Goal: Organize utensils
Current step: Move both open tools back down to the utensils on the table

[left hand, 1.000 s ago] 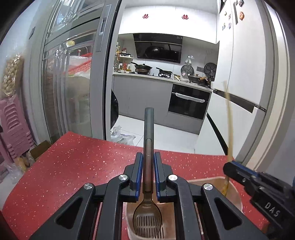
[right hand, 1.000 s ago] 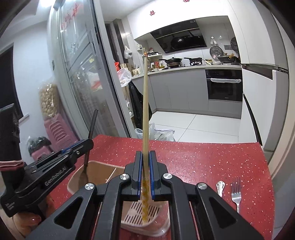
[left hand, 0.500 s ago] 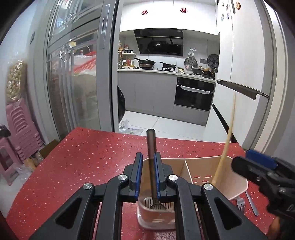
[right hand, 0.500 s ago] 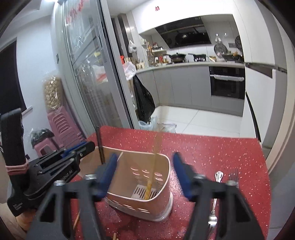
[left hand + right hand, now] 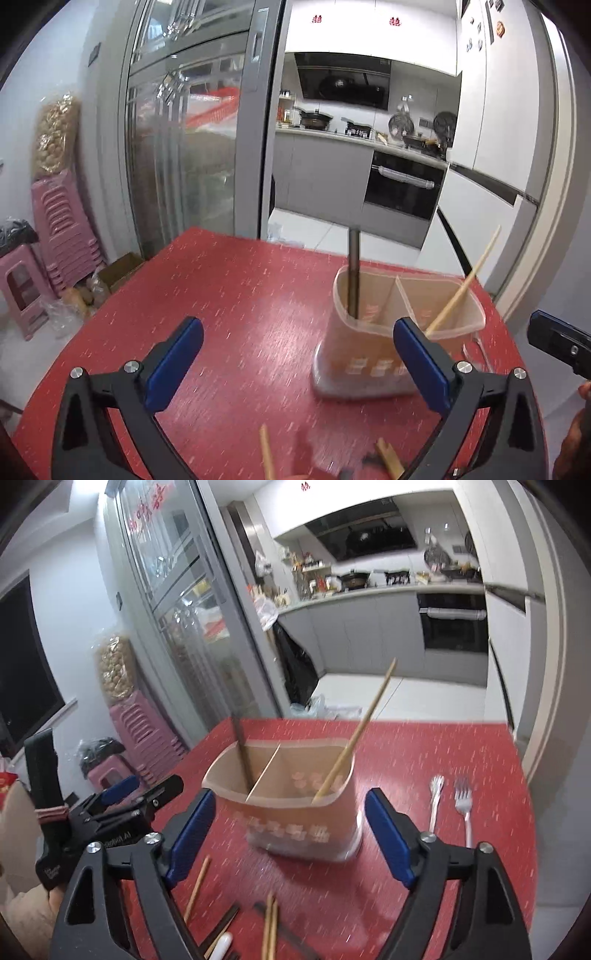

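Note:
A translucent beige two-compartment utensil holder [image 5: 373, 347] [image 5: 295, 812] stands on the red table [image 5: 236, 295]. A dark-handled slotted spoon [image 5: 354, 273] [image 5: 242, 755] stands in its left compartment. A wooden chopstick [image 5: 465, 284] [image 5: 354, 738] leans in its right compartment. My left gripper [image 5: 295, 354] is open and empty, pulled back from the holder. My right gripper [image 5: 290, 834] is open and empty, just in front of the holder. The left gripper [image 5: 140, 797] also shows at the left of the right wrist view.
A spoon [image 5: 436, 801] and a fork [image 5: 463, 808] lie on the table right of the holder. Several loose chopsticks [image 5: 269, 923] and dark utensils lie near the front edge [image 5: 266, 458]. Pink stools [image 5: 55, 229] stand left of the table. The kitchen lies beyond.
Both grippers opened and let go: the slotted spoon now stands in the left compartment, the chopstick in the right. Both grippers drew back and up from the holder.

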A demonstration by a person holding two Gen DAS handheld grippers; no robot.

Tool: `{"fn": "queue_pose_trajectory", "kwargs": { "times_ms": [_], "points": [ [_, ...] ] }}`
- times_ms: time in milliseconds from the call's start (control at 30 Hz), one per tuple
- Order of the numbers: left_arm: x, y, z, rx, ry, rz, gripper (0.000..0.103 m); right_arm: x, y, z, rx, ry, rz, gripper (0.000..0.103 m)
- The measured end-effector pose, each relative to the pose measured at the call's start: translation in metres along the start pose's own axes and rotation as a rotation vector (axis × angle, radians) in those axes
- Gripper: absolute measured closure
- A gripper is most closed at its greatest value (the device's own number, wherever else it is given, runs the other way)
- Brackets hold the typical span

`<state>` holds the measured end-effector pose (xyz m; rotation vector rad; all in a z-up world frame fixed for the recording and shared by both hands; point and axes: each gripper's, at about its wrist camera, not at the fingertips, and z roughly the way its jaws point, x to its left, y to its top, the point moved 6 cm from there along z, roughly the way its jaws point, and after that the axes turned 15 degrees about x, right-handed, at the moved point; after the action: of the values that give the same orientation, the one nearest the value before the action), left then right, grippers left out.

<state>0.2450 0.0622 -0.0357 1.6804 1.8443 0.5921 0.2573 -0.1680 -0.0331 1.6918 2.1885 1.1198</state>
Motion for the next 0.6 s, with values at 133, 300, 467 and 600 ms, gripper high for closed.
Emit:
{"fn": "queue_pose_trajectory", "kwargs": {
  "times_ms": [133, 300, 467, 600],
  "points": [
    [0.016, -0.034, 0.003, 0.092, 0.025, 0.003, 0.000, 0.002, -0.028, 0.005, 0.089, 0.020, 0.016, 0.001],
    [0.032, -0.078, 0.010, 0.206, 0.039, -0.005, 0.000, 0.003, -0.063, 0.014, 0.221, -0.020, -0.004, 0.001],
    [0.035, -0.125, 0.027, 0.343, 0.053, 0.030, 0.000, 0.005, -0.094, 0.020, 0.311, -0.043, -0.004, 0.001],
    [0.036, -0.148, 0.035, 0.392, 0.040, 0.027, 0.000, 0.001, -0.116, 0.030, 0.386, -0.104, -0.006, 0.001]
  ]
}}
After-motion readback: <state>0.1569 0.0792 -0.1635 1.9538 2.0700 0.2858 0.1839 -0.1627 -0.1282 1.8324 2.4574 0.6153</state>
